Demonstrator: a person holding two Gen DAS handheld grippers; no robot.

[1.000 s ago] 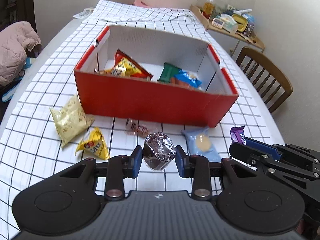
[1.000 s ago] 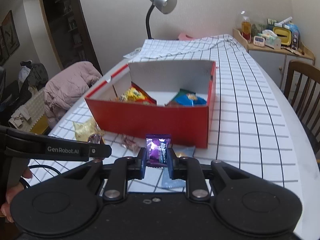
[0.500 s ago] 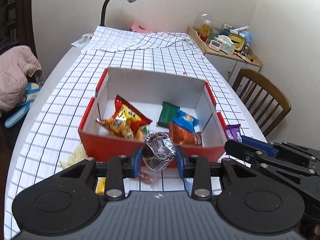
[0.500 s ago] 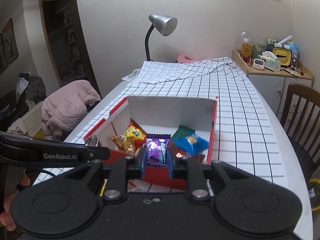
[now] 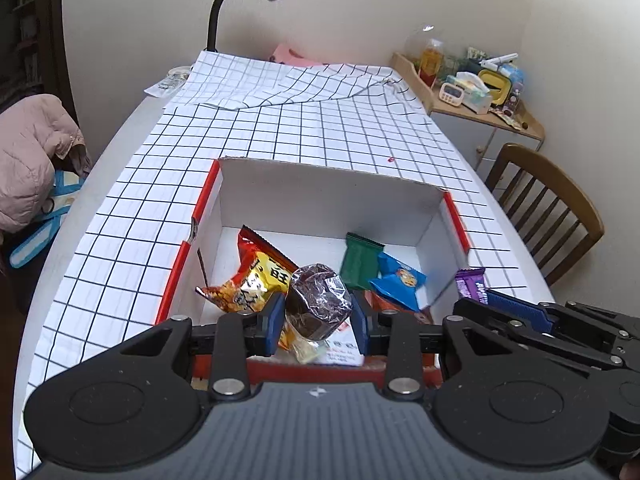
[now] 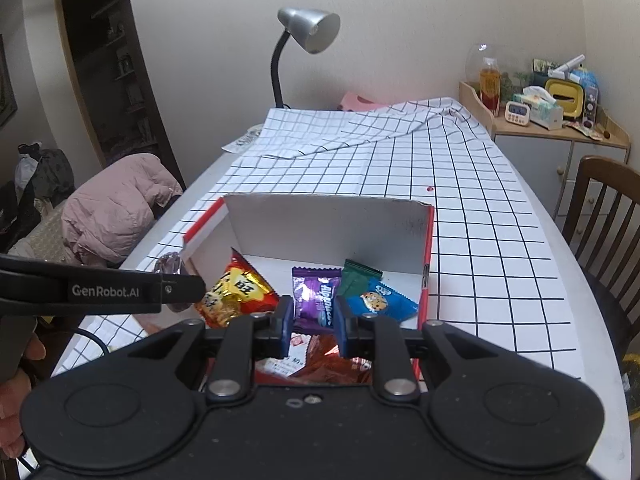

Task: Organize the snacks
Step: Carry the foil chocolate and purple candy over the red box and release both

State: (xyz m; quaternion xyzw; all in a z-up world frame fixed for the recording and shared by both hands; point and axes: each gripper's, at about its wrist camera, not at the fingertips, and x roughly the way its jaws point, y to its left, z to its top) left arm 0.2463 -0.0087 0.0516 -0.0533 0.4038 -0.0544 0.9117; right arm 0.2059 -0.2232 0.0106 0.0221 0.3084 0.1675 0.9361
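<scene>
Step now: both snacks are being carried to the red box (image 5: pixel 176 276), and each one hangs over the open box.
Left tongs (image 5: pixel 319 312): they are closed tight on a round snack in shiny foil (image 5: pixel 318 300). The blue pads press on both of its sides.
Right tongs (image 6: pixel 313 314): they are closed tight on a purple candy bar (image 6: pixel 314 298), which stands up between the pads.
Where the snacks are: both are in the air, above the near part of the box. Neither one touches the box floor.
Already in the box: a red and yellow bag (image 5: pixel 256 276), a green pack (image 5: pixel 360 262) and a blue cookie pack (image 5: pixel 398 282) lie on the white floor.
Next move, I think: each pair of tongs needs to open up so its snack can drop in. A free white spot near the back wall looks like a good place.
Watch out: the foil snack is round, so it may roll when it lands.
Hand pose: both tongs tip downward toward the box, side by side and near each other. Part of a hand (image 6: pixel 16 396) shows at the left edge of the right view.
Table (image 5: pixel 132 216): it has a white checked cloth, and the box sits on it.
</scene>
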